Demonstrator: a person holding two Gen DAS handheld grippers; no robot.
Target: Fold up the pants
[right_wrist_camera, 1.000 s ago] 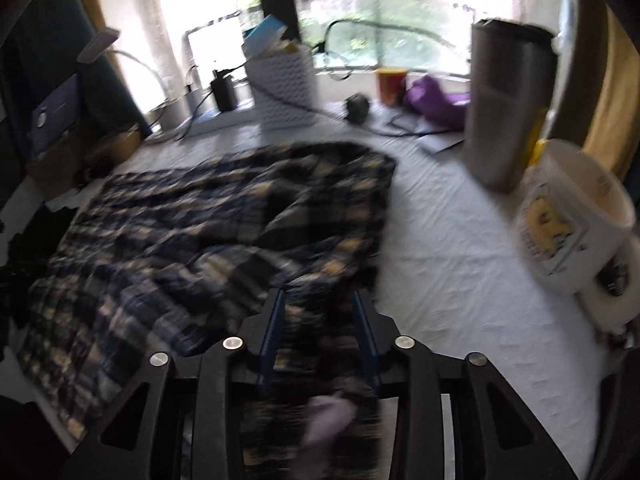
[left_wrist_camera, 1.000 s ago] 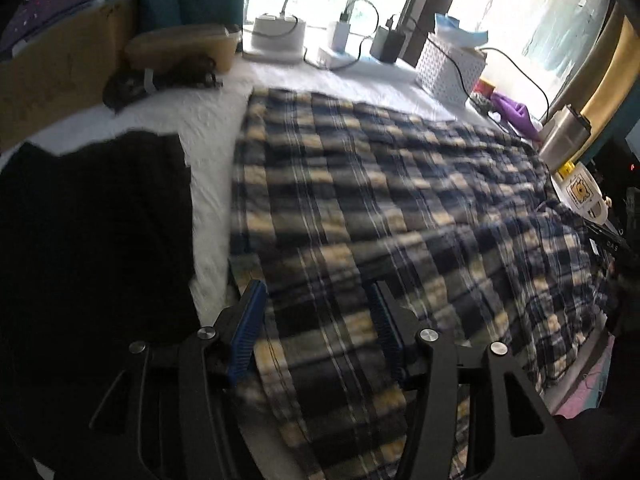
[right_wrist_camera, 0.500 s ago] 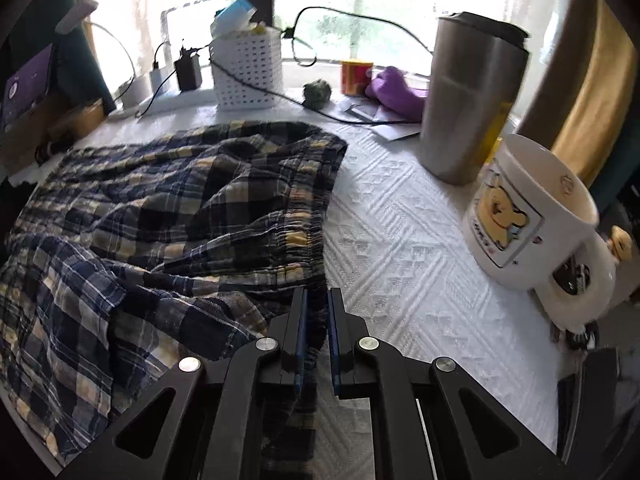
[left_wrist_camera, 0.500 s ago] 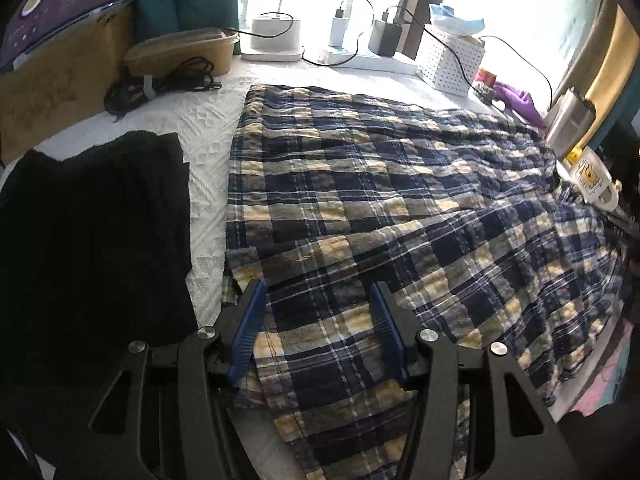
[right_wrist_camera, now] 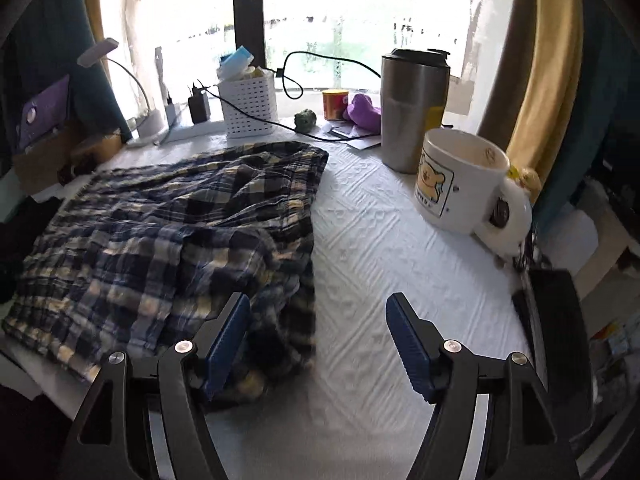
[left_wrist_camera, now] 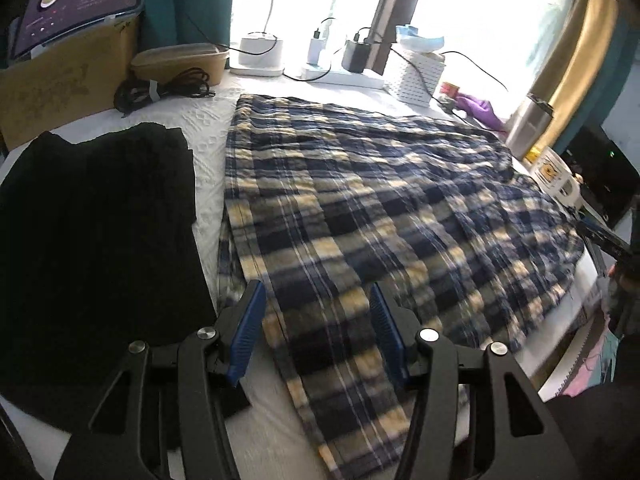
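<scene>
**foldnoob:** Mid-fold on the navy, cream and yellow plaid cotton pants [left_wrist_camera: 360,208], spread flat on the white quilted table cover [right_wrist_camera: 380,240]. What should I do with the grippers right now?

**laundrybot_fan:** Start with what's nearest. The left gripper [left_wrist_camera: 320,336] has its blue ribbed pads parted and nothing clamped. The near hem of the pants lies under the gap between them, with the cloth running on ahead of the fingertips toward the window. The right gripper [right_wrist_camera: 320,344] has its jaws opening. Bare table cover shows between them, and the bunched waistband end sits just beside and partly under its left finger [right_wrist_camera: 226,340], so that side is released too.

**foldnoob:** So I re-grip?

**laundrybot_fan:** I'd say so. The fabric ahead of the right fingers looks rumpled, so I'd flatten that hump first and then pinch both layers at an edge, not the middle. Take matching corners with each gripper so the fold comes out square.

**foldnoob:** Anything to watch for?

**laundrybot_fan:** Off to the left of the left fingers there's a black folded garment [left_wrist_camera: 92,232], so don't snag it. Ahead and to the right of the right fingers stand the white ceramic bear mug [right_wrist_camera: 460,184] and, beyond it, the tall brushed-steel tumbler [right_wrist_camera: 412,116]. Both are well apart from the pants, but a wide swing could knock them. Keep the carry low and slow.
</scene>
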